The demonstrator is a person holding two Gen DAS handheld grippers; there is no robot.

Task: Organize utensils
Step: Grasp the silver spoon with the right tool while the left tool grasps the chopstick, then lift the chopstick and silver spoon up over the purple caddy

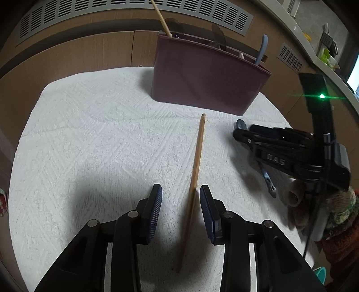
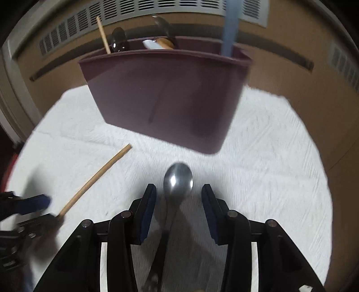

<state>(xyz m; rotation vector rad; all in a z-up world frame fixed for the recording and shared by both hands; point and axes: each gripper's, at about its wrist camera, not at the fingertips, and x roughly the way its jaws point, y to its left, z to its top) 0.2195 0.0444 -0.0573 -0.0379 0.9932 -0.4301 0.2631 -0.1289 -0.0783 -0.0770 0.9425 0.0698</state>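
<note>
A wooden chopstick (image 1: 195, 170) lies on the white towel (image 1: 89, 139), running between the open fingers of my left gripper (image 1: 180, 193), close to the right pad. It also shows in the right wrist view (image 2: 96, 177). A metal spoon (image 2: 178, 179) lies on the towel (image 2: 269, 157) between the open fingers of my right gripper (image 2: 178, 195). From the left wrist view, the right gripper (image 1: 242, 132) hovers over the spoon (image 1: 267, 177). A maroon utensil holder (image 1: 208, 80) stands at the back with several utensils in it; it also shows in the right wrist view (image 2: 166, 94).
A wooden cabinet wall with vent grilles (image 1: 134, 13) rises behind the towel. A counter with small items (image 1: 325, 54) curves at the right. A knitted sleeve (image 1: 341, 209) is at the right edge.
</note>
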